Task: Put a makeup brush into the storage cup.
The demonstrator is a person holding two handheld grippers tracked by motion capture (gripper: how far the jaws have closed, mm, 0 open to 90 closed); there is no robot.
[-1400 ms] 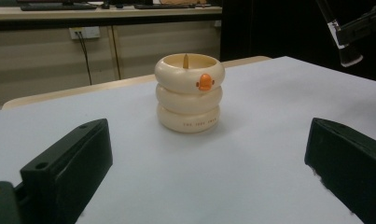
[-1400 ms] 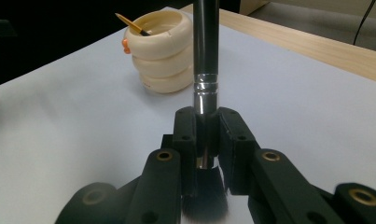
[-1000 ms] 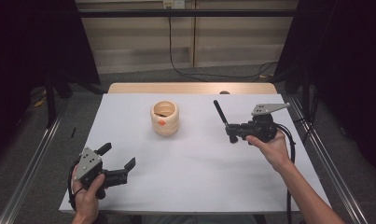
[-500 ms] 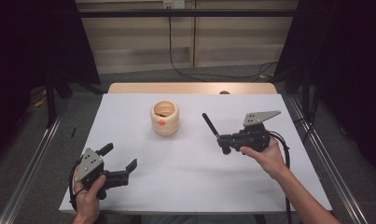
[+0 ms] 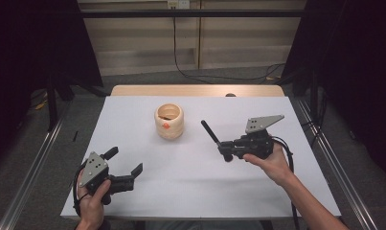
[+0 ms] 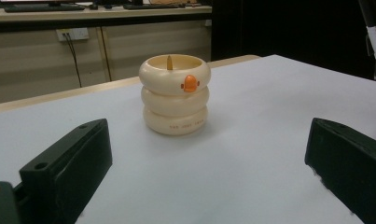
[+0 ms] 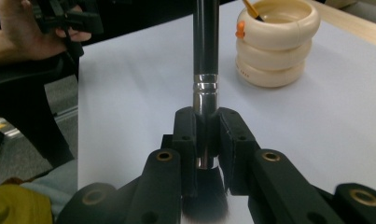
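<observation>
On my left, the left gripper (image 5: 123, 168) sits low near the front corner of the white table (image 5: 133, 201), held in the left hand (image 5: 92, 201), and I see its jaws standing wide apart with nothing between them. Through the left gripper view the cream ringed holder (image 6: 175, 94) stands upright straight ahead, well beyond the jaws and centred in the gap between them, with an orange knob on its top ring and a thin stick tip poking up inside. From the high view the holder (image 5: 168, 121) stands toward the far middle of the table, apart from both grippers. Further right, the right gripper (image 5: 225, 152) is held above the table in the right hand (image 5: 272, 163), pointing left. Its jaws are clamped on a makeup brush (image 7: 205, 84) at the silver ferrule; the black handle (image 5: 210, 132) points up and away toward the holder, and the dark bristles sit below the jaws.
</observation>
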